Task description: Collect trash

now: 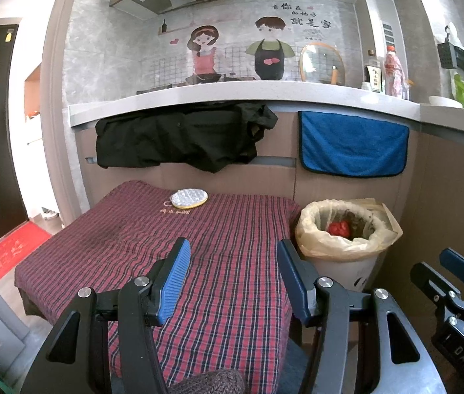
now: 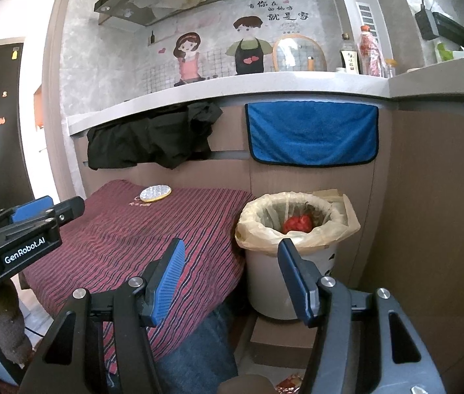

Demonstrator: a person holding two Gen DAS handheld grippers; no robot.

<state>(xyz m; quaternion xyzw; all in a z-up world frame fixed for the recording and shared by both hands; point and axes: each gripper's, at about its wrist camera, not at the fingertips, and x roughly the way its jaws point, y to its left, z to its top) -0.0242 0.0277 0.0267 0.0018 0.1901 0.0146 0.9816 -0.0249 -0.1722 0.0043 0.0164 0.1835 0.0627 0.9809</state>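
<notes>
A white trash bin [image 1: 340,266] lined with a yellowish plastic bag stands right of a low table; it also shows in the right wrist view [image 2: 264,282]. Red crumpled trash [image 1: 338,229] [image 2: 296,223] lies inside it. A round silvery-white pad with a yellow rim [image 1: 188,199] [image 2: 155,193] lies at the far edge of the red plaid tablecloth [image 1: 153,249] [image 2: 127,233]. My left gripper [image 1: 232,249] is open and empty above the cloth. My right gripper [image 2: 230,249] is open and empty, near the bin's left side.
A kitchen counter [image 1: 232,93] runs behind, with a black cloth [image 1: 179,138] and a blue towel [image 1: 353,144] hanging from it. Bottles [image 1: 392,72] stand on the counter. A brown cabinet wall [image 2: 435,197] is at the right. A red mat [image 1: 12,249] lies on the floor at the left.
</notes>
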